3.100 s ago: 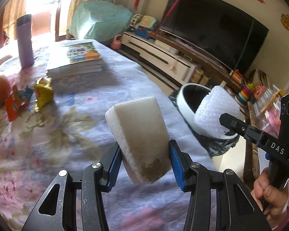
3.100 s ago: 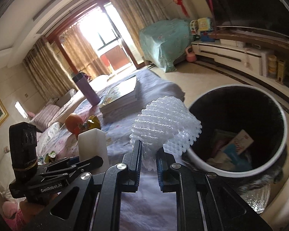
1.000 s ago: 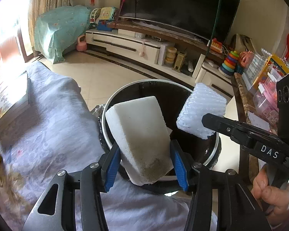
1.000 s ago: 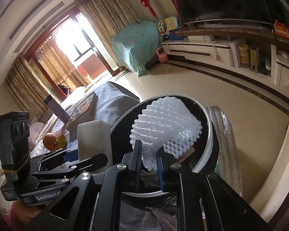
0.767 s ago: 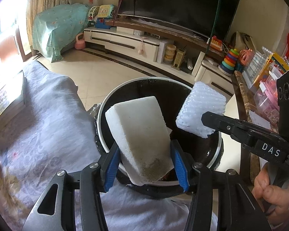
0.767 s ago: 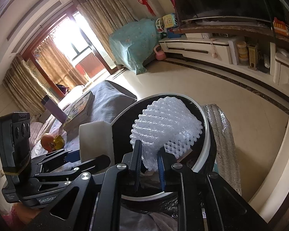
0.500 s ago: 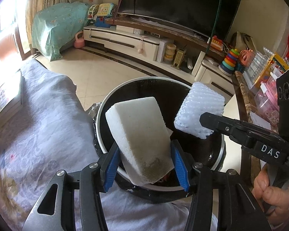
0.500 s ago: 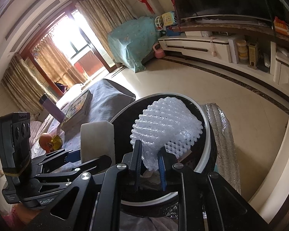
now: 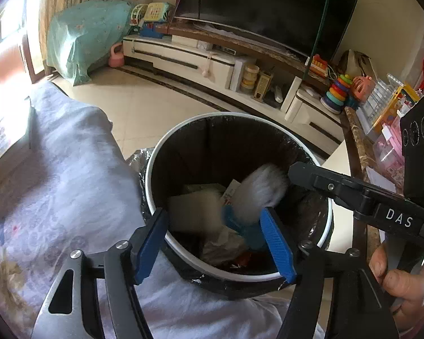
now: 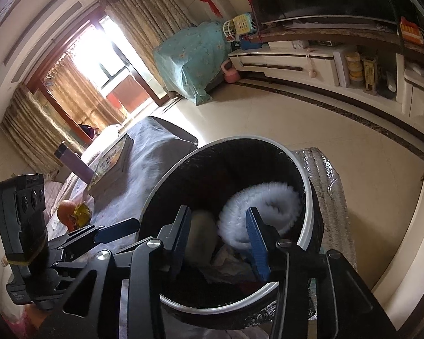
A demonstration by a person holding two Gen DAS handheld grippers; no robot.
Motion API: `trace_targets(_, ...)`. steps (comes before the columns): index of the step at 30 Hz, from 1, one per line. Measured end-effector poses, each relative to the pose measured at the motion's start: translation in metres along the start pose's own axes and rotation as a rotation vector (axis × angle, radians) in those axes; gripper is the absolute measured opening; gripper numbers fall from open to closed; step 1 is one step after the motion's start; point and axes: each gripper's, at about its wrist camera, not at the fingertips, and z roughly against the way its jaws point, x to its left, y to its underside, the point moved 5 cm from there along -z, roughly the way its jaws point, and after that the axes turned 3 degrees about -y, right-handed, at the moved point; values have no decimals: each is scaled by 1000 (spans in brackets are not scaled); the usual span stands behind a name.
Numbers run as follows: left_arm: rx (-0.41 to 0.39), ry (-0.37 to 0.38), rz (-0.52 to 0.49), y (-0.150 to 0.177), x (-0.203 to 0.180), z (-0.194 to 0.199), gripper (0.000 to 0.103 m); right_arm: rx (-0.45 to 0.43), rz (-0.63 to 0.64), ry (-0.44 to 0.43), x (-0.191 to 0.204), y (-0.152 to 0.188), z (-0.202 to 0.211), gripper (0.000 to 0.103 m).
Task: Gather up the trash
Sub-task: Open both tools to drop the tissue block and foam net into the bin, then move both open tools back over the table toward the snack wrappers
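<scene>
In the left wrist view, a lavender patterned tablecloth (image 9: 65, 175) filled the left side of the frame. At lower centre the left gripper (image 9: 212, 243) had its blue pads well apart and opening, with nothing pressed between them. Just beyond them stood the trash bin (image 9: 155, 158), round, white-rimmed and lined with a black bag, at the centre of the frame. Inside it, toward the left, a blurred white foam block (image 9: 192, 212) lay among paper scraps. To the right of it a blurred white foam net (image 9: 261, 189) was inside the bin's mouth, clear of both grippers. At the right edge the right gripper's black arm, marked DAS, reached in over the rim, with a hand (image 9: 401, 285) on its handle at lower right. A television stand with toys ran along the upper right. In the right wrist view, the left gripper's body sat at the lower left, with an orange (image 10: 64, 208) and a yellow wrapper (image 10: 82, 210) on the table behind it, books (image 10: 110, 163) and a purple bottle (image 10: 73, 162) further up. At centre the right gripper (image 10: 219, 243) had its fingers apart and opening, empty. Past them the bin held the foam block at left and the foam net at right, against the far wall. Pale floor tiles (image 10: 311, 130) filled the right.
</scene>
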Motion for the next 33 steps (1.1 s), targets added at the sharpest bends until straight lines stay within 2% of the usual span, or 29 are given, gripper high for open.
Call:
trace_targets(9,-31,-4,28,26,12,30,68,-15,-4,-11,11,5,7,53)
trace_targets(15,-58,-24,111,55,40,57,68,-42,36,-34,38,12,14,68)
trace_targets(22,-72,-48,212,92,76,86,68,-50,85,-77,79,28,11,78)
trace_targets(24,-76,-61,235,100,85,94,68,-47,92,-91,89,34,9,84)
trace_targets(33,-87,-142,365,151,137,139,68,-1,94,-159,129,60,-18,94)
